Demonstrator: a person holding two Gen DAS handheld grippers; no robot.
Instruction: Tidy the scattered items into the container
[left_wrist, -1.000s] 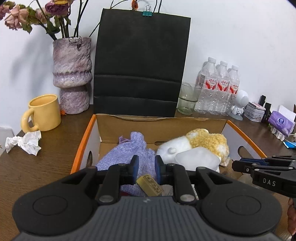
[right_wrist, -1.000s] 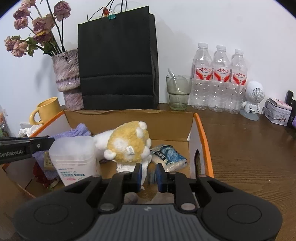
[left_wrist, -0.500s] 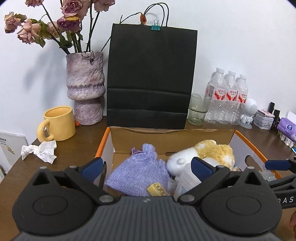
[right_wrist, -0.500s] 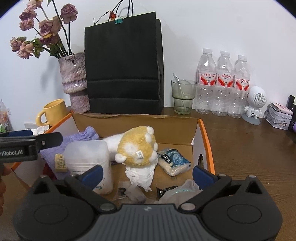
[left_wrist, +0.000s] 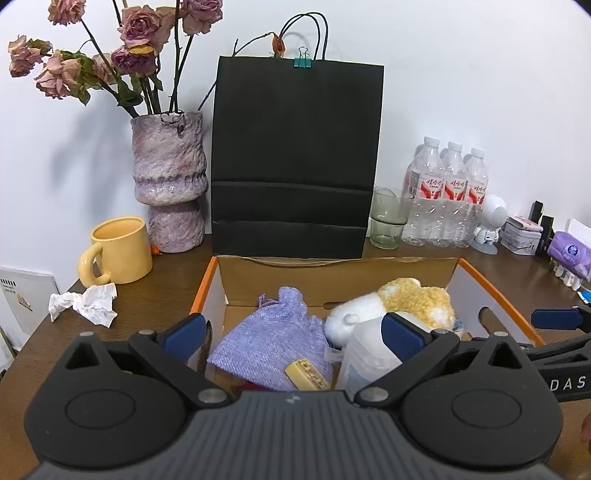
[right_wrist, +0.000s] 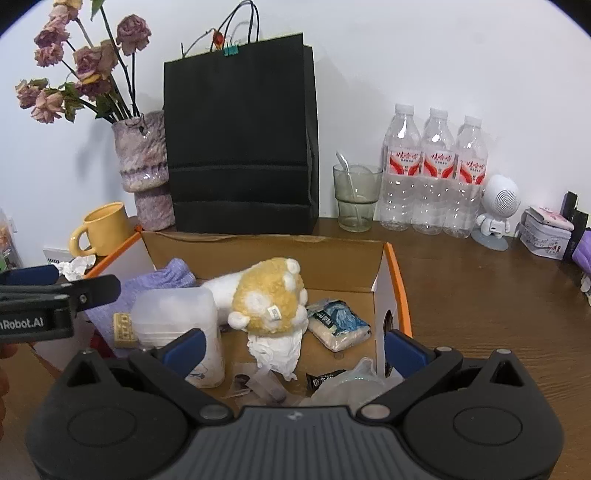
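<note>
Both claws released above the box; one tissue lying outside it, to the left.

The left claw (left_wrist: 291, 334) is hovering with its jaws spread wide and gripping nothing, above the near left part of the box (left_wrist: 201, 291); the right claw (right_wrist: 295, 341) is likewise spread and gripping nothing, above the near right part. Beneath them the box is holding a pouch (left_wrist: 275, 345), a tub (right_wrist: 177, 325), a plush (right_wrist: 271, 297), a packet (right_wrist: 338, 325) and a crumpled wipe (right_wrist: 275, 349). The remaining loose item appears to be the tissue (left_wrist: 86, 304), a white, crumpled, irregular wad lying on the worktop (left_wrist: 147, 306). It is sitting left of the box wall and forward-left of the left claw, just in front of the mug (left_wrist: 118, 251). The left claw is the nearer one; the right would be reaching across the box. The wad's long axis is running roughly left to right, so closing across its shorter depth seems advisable.
</note>
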